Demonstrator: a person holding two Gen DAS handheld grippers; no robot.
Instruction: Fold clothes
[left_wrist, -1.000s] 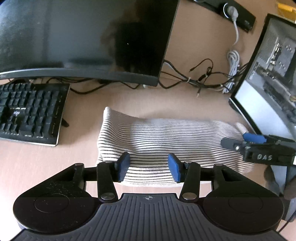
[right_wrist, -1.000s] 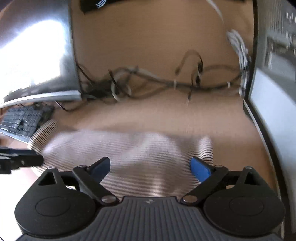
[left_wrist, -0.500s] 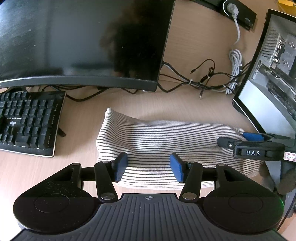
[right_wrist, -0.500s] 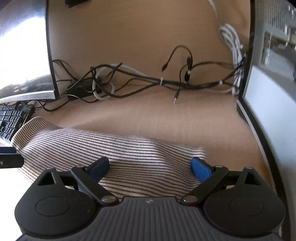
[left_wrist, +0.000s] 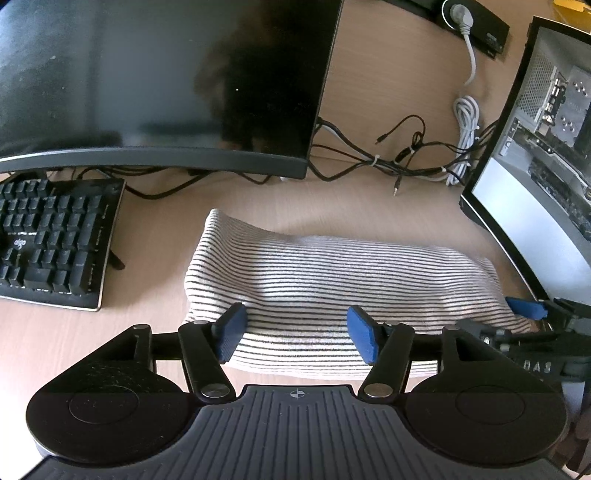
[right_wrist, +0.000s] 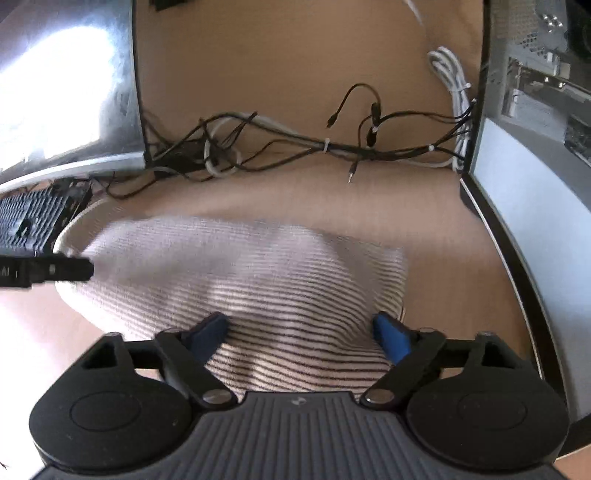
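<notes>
Left gripper (left_wrist: 293, 332) parted over the near edge of the striped garment (left_wrist: 332, 280), jaws just been opening, blue pads clear of the cloth with only fabric lying below the gap, nothing pinched. Right gripper (right_wrist: 301, 332) also parted, jaws just been closing, straddling a raised hump of the same garment at its right end; whether the pads already press the cloth, cannot tell through the blur. Garment folded into a long band lying on the wooden desk (left_wrist: 159, 240), between the keyboard (left_wrist: 51, 236) at the left and the computer case (left_wrist: 546, 122) at the right, with the dark monitor (left_wrist: 155, 81) and a tangle of cables (left_wrist: 402, 155) beyond its far edge. Likely risks: a one-sided grip dragging the band askew and spilling the fold open, since only the right end looks close to being caught; a pinch taking just the top layer, leaving lower layers behind; a sweep toward the far side snagging the cables; a swing rightward knocking the right gripper against the case standing close by.
</notes>
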